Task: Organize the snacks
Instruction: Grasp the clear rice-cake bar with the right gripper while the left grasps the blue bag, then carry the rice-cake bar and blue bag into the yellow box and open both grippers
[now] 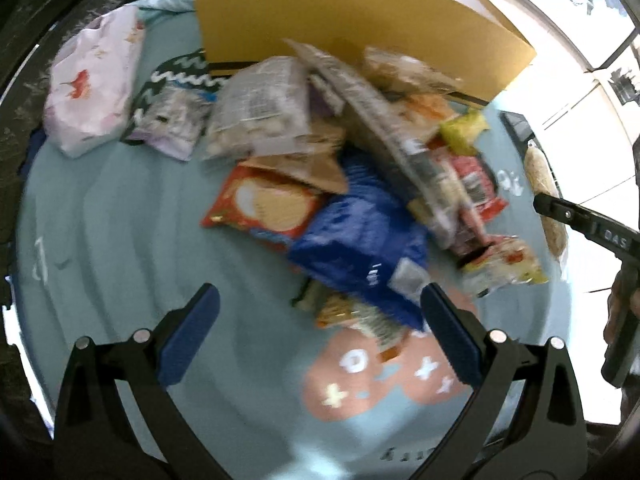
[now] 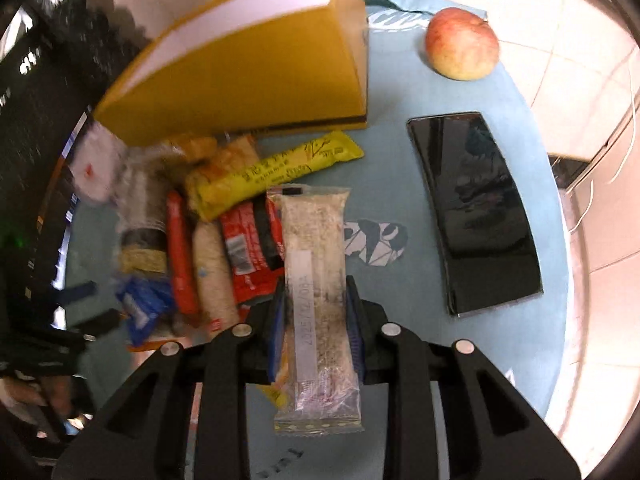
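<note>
A heap of snack packets lies on a pale blue cloth [image 1: 120,220] before a yellow cardboard box [image 1: 340,20]. In the left wrist view the heap holds a blue bag [image 1: 356,240], a red biscuit pack [image 1: 260,208] and a clear bag of pale pieces [image 1: 260,108]. My left gripper [image 1: 320,312] is open and empty just short of the blue bag. My right gripper [image 2: 314,300] is shut on a clear-wrapped cereal bar [image 2: 314,280], held lengthwise above the cloth. A yellow bar [image 2: 276,172] and a red packet [image 2: 250,248] lie by the box [image 2: 248,76].
A black phone [image 2: 476,208] lies on the cloth to the right. An apple [image 2: 462,42] sits at the far right corner. A white floral pouch [image 1: 92,80] lies at the far left. The right gripper shows at the left view's right edge [image 1: 580,220]. Tiled floor surrounds the table.
</note>
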